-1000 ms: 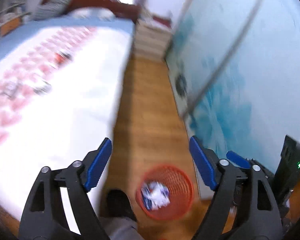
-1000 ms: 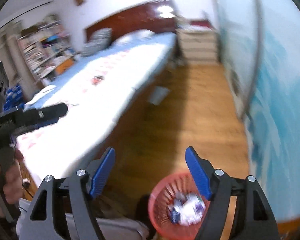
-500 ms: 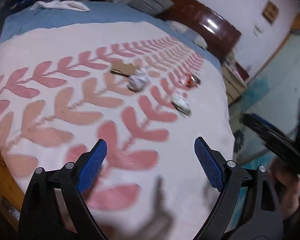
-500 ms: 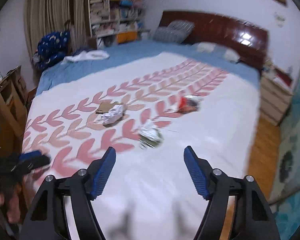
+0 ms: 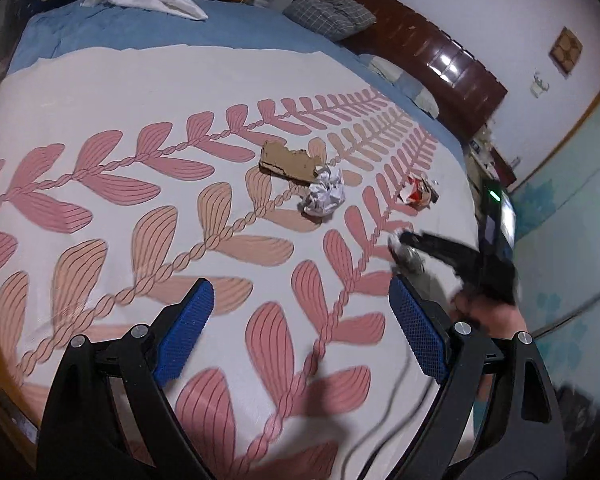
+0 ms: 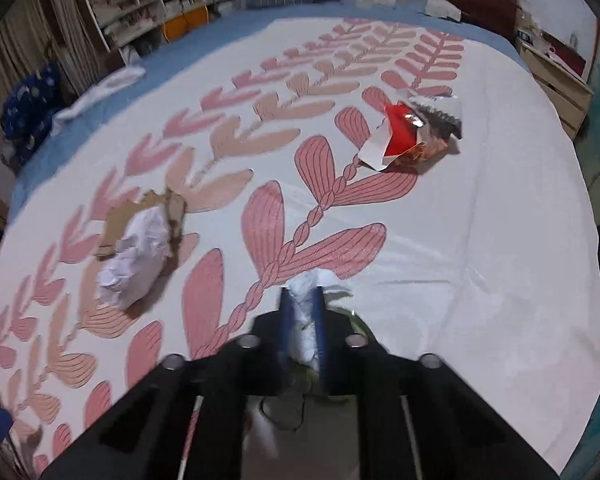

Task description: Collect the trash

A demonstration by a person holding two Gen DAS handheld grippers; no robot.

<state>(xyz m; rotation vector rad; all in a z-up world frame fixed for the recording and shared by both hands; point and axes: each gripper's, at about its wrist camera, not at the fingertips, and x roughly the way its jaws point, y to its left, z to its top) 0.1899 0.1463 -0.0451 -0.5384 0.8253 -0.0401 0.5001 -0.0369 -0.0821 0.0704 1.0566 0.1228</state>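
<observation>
Left wrist view: the left gripper (image 5: 300, 336) hangs above the bedspread (image 5: 100, 92) with its jaws spread wide and nothing between the blue pads (image 5: 186, 330). It is judged to be held ready, angled toward the trash ahead. 3 loose items lie on the leaf pattern: a torn cardboard piece (image 5: 286, 160), a crumpled paper ball (image 5: 324, 194) touching the cardboard's near edge, and a red wrapper (image 5: 416, 194) to the right, apart from both. At the right edge the right gripper (image 5: 410, 248) reaches in over the bed, its tip on a small pale wad; the picture is blurred there.

Right wrist view: the right gripper (image 6: 302, 320) has its jaws pinched together on a white crumpled scrap (image 6: 306, 312), which bulges out past the pads (image 6: 286, 320). The scrap sits at the bedspread (image 6: 500, 200) surface, near the bed's closer edge; whether it has lifted clear cannot be told. The paper ball (image 6: 136, 260) lies partly on the cardboard (image 6: 118, 220) to the left. The red wrapper (image 6: 412, 132) rests well ahead. No bin is visible in either view.
</observation>
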